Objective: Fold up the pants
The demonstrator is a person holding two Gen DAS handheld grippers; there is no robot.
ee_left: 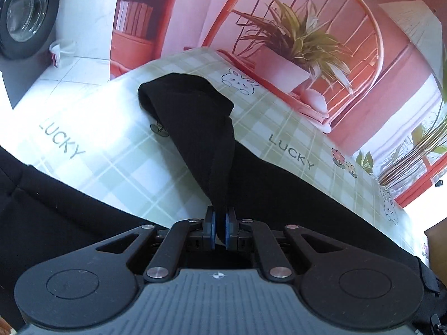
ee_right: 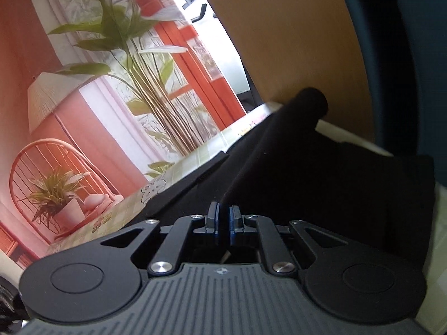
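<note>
Black pants [ee_left: 195,128] lie on a table with a green checked cloth [ee_left: 117,162]. In the left wrist view my left gripper [ee_left: 220,223] is shut on a fold of the black fabric, which rises from the pads and stretches away to a rounded end at the far side. More black cloth spreads to the left and right below it. In the right wrist view my right gripper [ee_right: 224,222] is shut on the pants [ee_right: 321,173] too; a taut ridge of cloth runs from its pads up to a bunched end near the table's far edge.
A printed backdrop [ee_left: 293,33] with an orange chair and potted plants stands behind the table. A washing machine door [ee_left: 25,14] and a tiled floor show at the left. A wooden panel [ee_right: 293,42] rises behind the table's right end.
</note>
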